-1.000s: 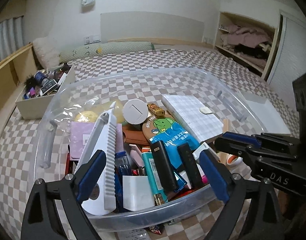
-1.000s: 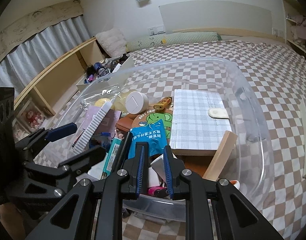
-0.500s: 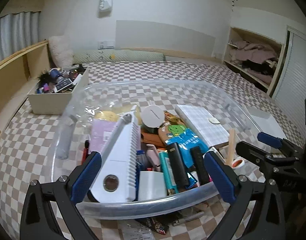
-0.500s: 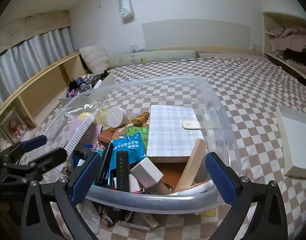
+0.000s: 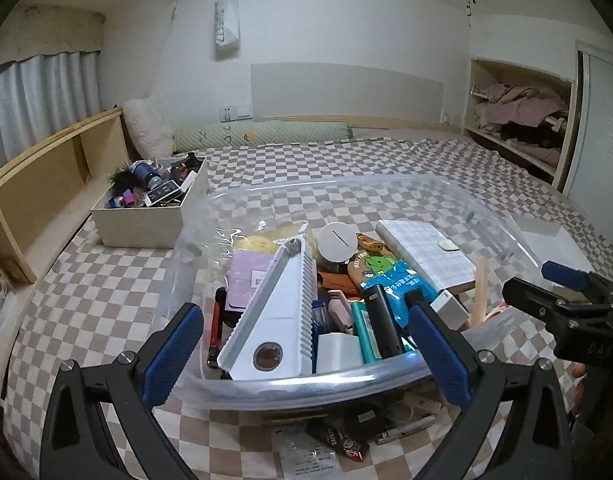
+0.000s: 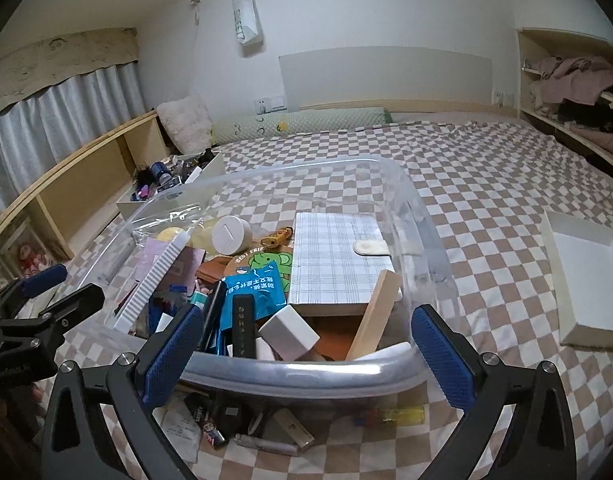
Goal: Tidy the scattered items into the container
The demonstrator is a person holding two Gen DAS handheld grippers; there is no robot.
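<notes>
Container: a clear plastic bin [image 5: 446,196] is set on the checkered bed [image 5: 346,160], near its near edge.
Contents: a white serrated tool [image 5: 278,320], a round white lid [image 5: 337,240], a plaid notebook [image 6: 330,256], a blue sachet [image 6: 252,292], a black bar [image 6: 242,328], a white block [image 6: 288,332] and a wooden stick [image 6: 376,312] are piled inside the bin.
Scattered items: small packets, a lighter [image 6: 394,415] and a pen [image 6: 266,446] are seen on the bed through the bin's near wall; whether they lie under or in front of it cannot be told.
Second container: a beige box [image 5: 142,216] full of small objects is set near the bed's left edge.
Left gripper [image 5: 306,352]: jaws fully apart, nothing held.
Right gripper [image 6: 308,356]: jaws fully apart, nothing held.
Change: one second earlier the right gripper was nearly closed over the bin; it is now wide open. Both cameras have drawn back, so more of the near rim is shown.
Room: white walls, a curtain [image 6: 58,120], a wooden shelf [image 5: 38,192] along the left edge, and a flat white box [image 6: 586,280] towards the bed's right edge.
</notes>
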